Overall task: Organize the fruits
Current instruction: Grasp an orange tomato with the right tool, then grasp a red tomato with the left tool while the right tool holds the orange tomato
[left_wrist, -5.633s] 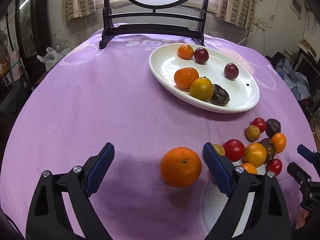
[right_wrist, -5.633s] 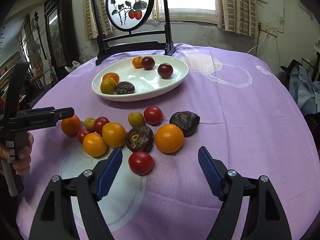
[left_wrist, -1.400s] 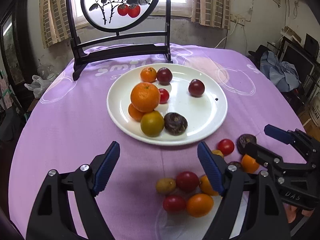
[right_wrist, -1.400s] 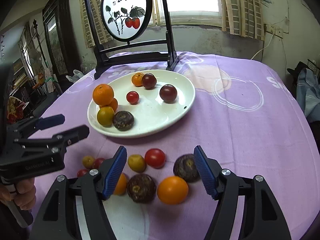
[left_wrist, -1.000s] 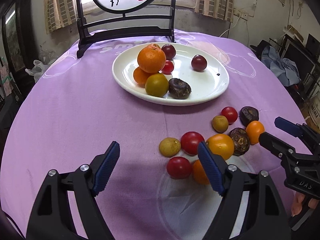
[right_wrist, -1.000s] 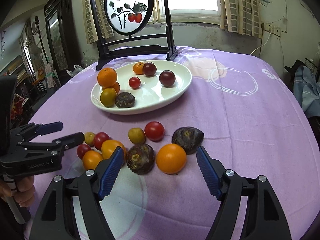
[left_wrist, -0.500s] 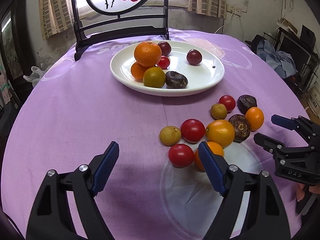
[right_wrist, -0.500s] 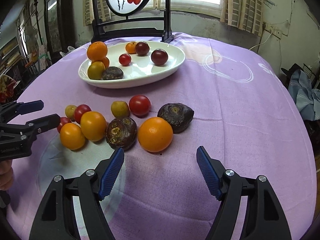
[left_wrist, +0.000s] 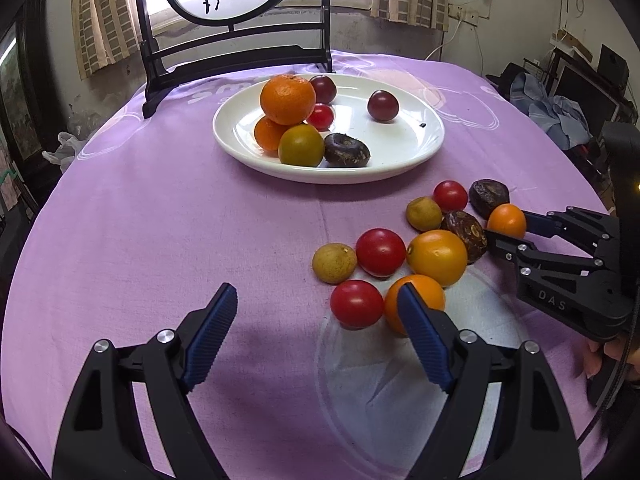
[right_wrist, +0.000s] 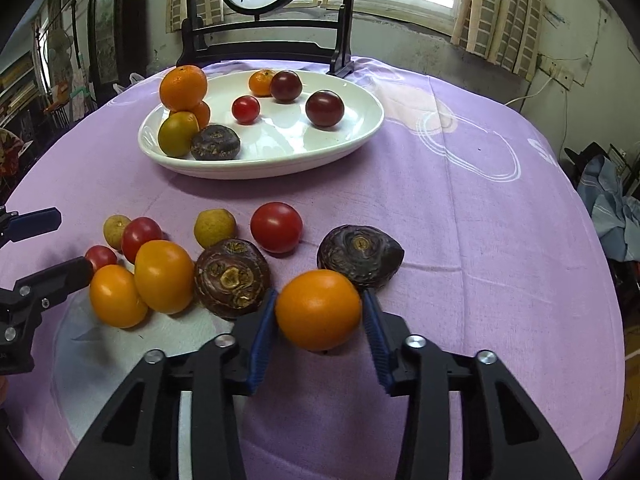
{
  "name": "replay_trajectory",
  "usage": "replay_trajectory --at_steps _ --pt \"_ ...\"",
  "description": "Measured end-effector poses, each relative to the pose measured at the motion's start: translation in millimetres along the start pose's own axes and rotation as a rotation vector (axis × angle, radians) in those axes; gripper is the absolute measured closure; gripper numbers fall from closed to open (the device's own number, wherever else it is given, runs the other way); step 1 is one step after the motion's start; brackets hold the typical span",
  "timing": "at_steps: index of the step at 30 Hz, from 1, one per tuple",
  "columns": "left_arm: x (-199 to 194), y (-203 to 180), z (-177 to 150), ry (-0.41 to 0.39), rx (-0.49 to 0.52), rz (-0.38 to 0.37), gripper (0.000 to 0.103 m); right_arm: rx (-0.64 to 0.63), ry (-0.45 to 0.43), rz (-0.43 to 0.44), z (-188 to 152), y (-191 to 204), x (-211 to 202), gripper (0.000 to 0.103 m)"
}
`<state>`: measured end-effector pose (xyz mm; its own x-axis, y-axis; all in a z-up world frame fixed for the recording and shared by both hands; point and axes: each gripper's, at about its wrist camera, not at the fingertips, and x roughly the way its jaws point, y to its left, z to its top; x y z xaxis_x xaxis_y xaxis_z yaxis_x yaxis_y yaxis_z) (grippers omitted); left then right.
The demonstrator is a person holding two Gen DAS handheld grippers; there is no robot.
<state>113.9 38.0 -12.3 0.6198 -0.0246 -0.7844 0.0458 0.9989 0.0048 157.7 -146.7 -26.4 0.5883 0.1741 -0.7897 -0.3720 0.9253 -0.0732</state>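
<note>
Right wrist view: we see right gripper closing on orange fruit, blue pads at both its sides, fruit on purple cloth at near-right end of loose fruit cluster, just before dark bulb. Left gripper gapes wide, empty, low over cloth's near edge beside red tomato. White plate with stacked fruit sits toward far edge.
</note>
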Motion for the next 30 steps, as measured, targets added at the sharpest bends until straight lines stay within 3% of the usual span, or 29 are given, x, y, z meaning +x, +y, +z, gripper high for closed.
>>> replay_trajectory --at_steps 13,26,30 --pt "-8.0 -1.6 -2.3 -0.017 0.021 -0.008 0.022 0.016 -0.029 0.022 -7.0 -1.5 -17.8 0.063" --pt "1.7 -2.9 -12.1 0.009 0.056 0.037 0.022 0.008 -0.057 0.052 -16.3 2.7 -36.3 0.063" --pt "4.9 -5.4 -13.3 0.013 0.068 0.053 0.028 0.002 -0.064 0.061 -16.8 4.6 -39.2 0.063"
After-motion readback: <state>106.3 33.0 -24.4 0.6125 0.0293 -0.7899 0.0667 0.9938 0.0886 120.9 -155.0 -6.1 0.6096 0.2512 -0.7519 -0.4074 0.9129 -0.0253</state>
